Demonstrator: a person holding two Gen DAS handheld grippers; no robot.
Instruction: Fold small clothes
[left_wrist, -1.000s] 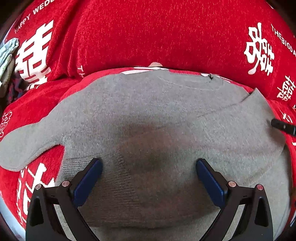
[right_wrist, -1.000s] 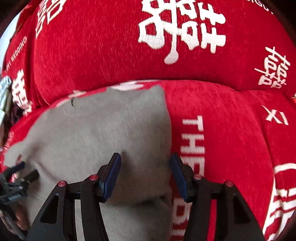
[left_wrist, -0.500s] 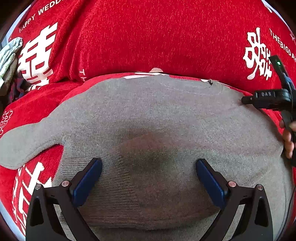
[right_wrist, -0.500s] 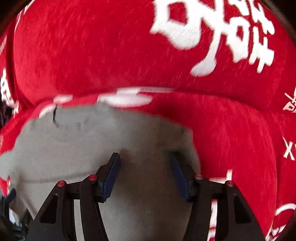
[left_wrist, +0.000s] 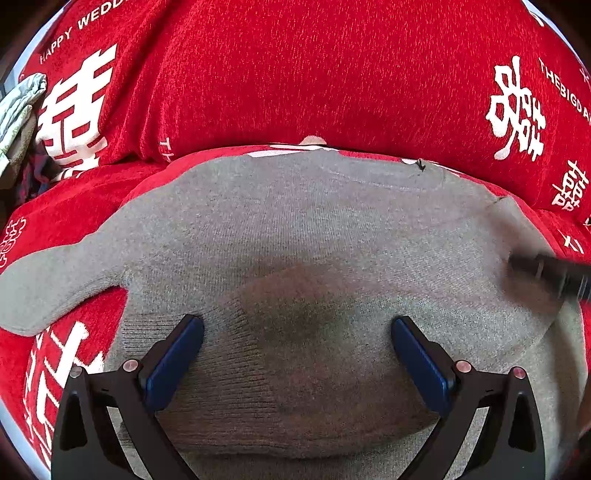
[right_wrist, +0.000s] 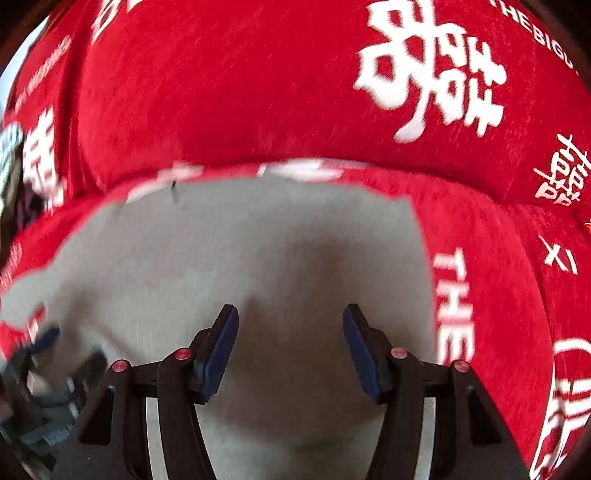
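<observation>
From the left wrist camera, the grey sweater (left_wrist: 295, 236) lies flat on the seat of a red sofa (left_wrist: 295, 74) printed with white characters. The left gripper (left_wrist: 297, 332) hovers over the sweater's ribbed lower part, its jaws spread wide with only flat knit between the blue pads (left_wrist: 173, 358), nothing pinched. One sleeve (left_wrist: 48, 288) sticks out to the left onto bare red fabric, which leaves open room on that side. The sweater's far edge, at the neckline, runs close beneath the sofa's back cushion, so there is little room beyond it. At the right edge of the picture a dark, blurred part of the right gripper (left_wrist: 550, 273) reaches in over the sweater's folded right side. A pale bundle of cloth (left_wrist: 18, 110) sits at the far left by the sofa's end.

From the right wrist camera, blurred, the right gripper (right_wrist: 290, 325) is over the sweater (right_wrist: 240, 258) near its straight right edge, jaws partly apart and holding nothing. Right of that edge is clear red seat (right_wrist: 498, 295). The left gripper (right_wrist: 48, 369) shows as a dark blur at lower left, over the same garment.
</observation>
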